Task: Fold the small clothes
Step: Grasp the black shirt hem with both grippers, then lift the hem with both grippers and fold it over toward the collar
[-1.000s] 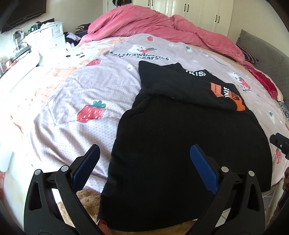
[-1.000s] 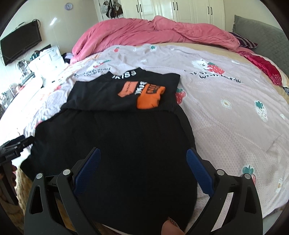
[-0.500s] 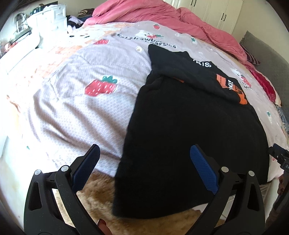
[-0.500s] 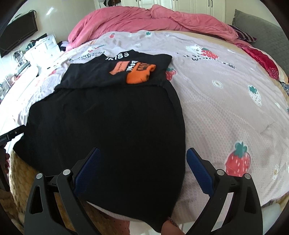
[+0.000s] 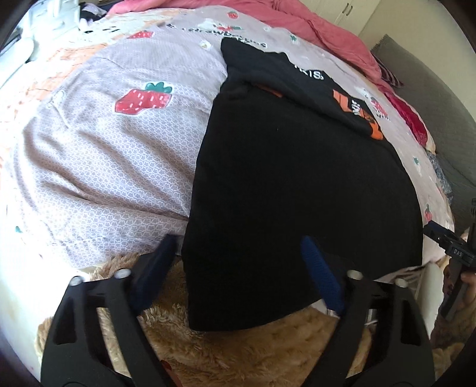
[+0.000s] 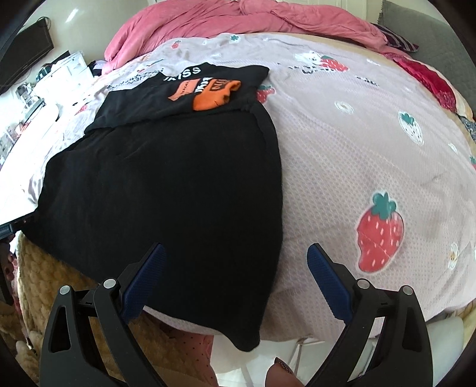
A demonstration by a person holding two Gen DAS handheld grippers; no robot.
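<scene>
A black T-shirt (image 5: 297, 178) lies flat on the bed, its far part folded back so that an orange print (image 6: 211, 92) faces up. The near hem hangs over the bed's edge. My left gripper (image 5: 238, 239) hovers over the hem's left corner; its jaws are closing with the cloth's corner between them, and the pads do not press on it. My right gripper (image 6: 235, 248) stands open above the right corner of the T-shirt (image 6: 163, 193), with the cloth's side edge between its fingers.
The bed sheet (image 5: 119, 148) is lilac with strawberry prints. A pink duvet (image 6: 238, 20) is bunched at the far end. A tan fleece blanket (image 5: 238, 351) hangs below the bed's edge. White furniture (image 6: 59, 74) stands to the left.
Both grippers have come down and tilted toward the near hem, which now fills the lower part of each view. The left jaws have narrowed; the right jaws stay wide.
</scene>
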